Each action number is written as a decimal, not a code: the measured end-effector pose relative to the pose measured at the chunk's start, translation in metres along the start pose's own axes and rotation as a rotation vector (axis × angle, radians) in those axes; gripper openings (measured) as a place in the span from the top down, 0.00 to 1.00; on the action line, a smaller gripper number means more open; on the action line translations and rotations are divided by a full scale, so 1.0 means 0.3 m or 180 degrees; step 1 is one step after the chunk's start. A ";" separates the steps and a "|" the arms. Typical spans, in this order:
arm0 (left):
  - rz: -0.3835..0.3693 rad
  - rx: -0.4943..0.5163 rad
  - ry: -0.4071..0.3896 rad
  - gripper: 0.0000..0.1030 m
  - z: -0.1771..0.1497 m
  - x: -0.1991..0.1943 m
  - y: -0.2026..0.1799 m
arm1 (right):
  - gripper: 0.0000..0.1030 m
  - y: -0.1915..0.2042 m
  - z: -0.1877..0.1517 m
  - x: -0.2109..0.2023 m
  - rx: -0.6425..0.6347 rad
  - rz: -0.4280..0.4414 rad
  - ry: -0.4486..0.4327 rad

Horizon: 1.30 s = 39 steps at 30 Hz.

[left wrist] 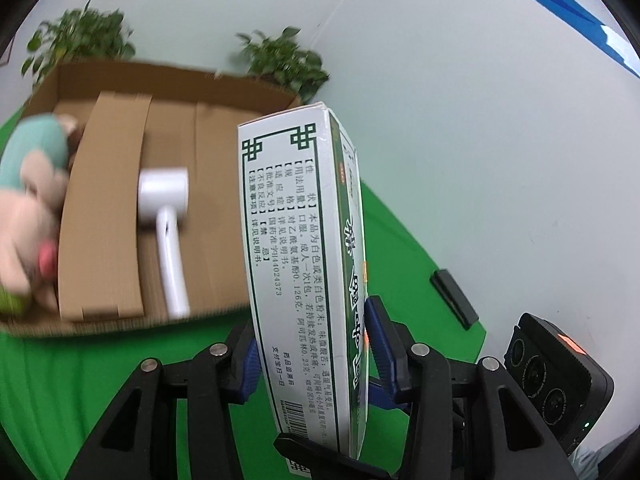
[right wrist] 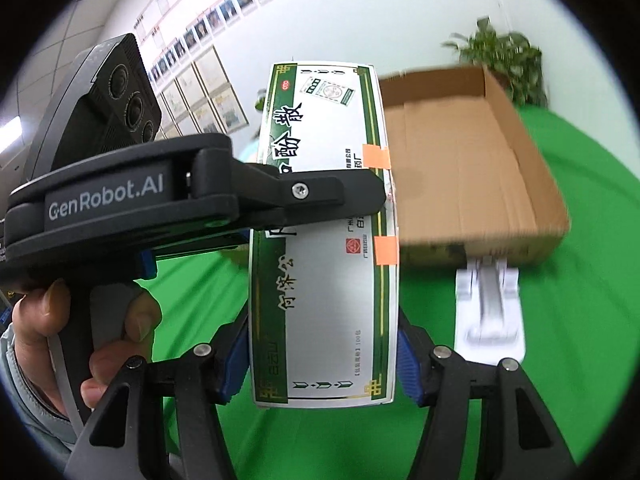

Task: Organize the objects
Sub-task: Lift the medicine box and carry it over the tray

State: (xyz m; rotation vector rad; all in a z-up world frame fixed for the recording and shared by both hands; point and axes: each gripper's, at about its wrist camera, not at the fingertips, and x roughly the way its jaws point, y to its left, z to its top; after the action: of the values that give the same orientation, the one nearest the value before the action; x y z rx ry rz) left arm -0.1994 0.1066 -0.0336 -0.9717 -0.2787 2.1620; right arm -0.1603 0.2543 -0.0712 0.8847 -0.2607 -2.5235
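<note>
We hold one medicine box in the air with both grippers, above the green worktop near its front edge and just short of the carton. The left gripper is clamped across the box's thin sides, its blue pads pressing both narrow faces. The right gripper is clamped across the wider face, pads against the long edges; in its view the left gripper crosses the box higher up.

To do this step well, we judge that both grippers should travel together toward the carton at one pace, so the box does not twist between two grips set at right angles. We should keep it high enough to pass the carton's near wall, then lower it into the bare cardboard at the right of the carton, clear of the white tool. One gripper should let go only once the box rests on the floor of the carton.

Counting from left to right:
- one plush toy, at the carton's left end
- one cardboard divider
- one white hammer-shaped tool, in the carton's middle
- one medicine box
- one carton
- one small black bar, on the worktop's right side
- one white stand, on the worktop just in front of the carton
- two potted plants behind the carton
</note>
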 end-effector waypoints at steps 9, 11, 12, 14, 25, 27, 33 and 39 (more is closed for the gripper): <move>0.0008 0.0267 -0.0163 0.58 0.205 -0.019 -0.054 | 0.42 -0.021 0.155 0.005 -0.0039 -0.0023 -0.0354; -0.0021 0.0258 -0.0179 0.58 0.241 -0.021 -0.044 | 0.42 -0.021 0.180 -0.001 -0.0041 -0.0026 -0.0364; -0.0030 0.0251 -0.0179 0.58 0.261 -0.021 -0.041 | 0.42 -0.019 0.190 -0.001 -0.0050 -0.0037 -0.0365; -0.0023 0.0259 -0.0170 0.58 0.307 -0.013 -0.036 | 0.42 -0.040 0.223 0.024 -0.0052 -0.0049 -0.0345; -0.0009 0.0042 0.0021 0.59 0.429 0.157 0.070 | 0.42 -0.078 0.292 0.099 0.0079 -0.0004 -0.0125; 0.0008 -0.0021 0.0071 0.59 0.436 0.195 0.112 | 0.42 -0.086 0.298 0.126 0.0089 0.0004 -0.0051; 0.0057 -0.0211 0.0268 0.59 0.424 0.330 0.230 | 0.42 -0.132 0.281 0.211 0.0256 0.0078 0.0233; 0.0158 -0.0377 0.0519 0.59 0.372 0.463 0.326 | 0.42 -0.208 0.218 0.301 0.0452 0.0178 0.0516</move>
State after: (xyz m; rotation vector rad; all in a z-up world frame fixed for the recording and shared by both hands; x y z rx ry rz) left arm -0.3934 0.1460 -0.0793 -1.2266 -0.3092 2.1148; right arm -0.2861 0.2683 -0.0894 1.1147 -0.4104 -2.3892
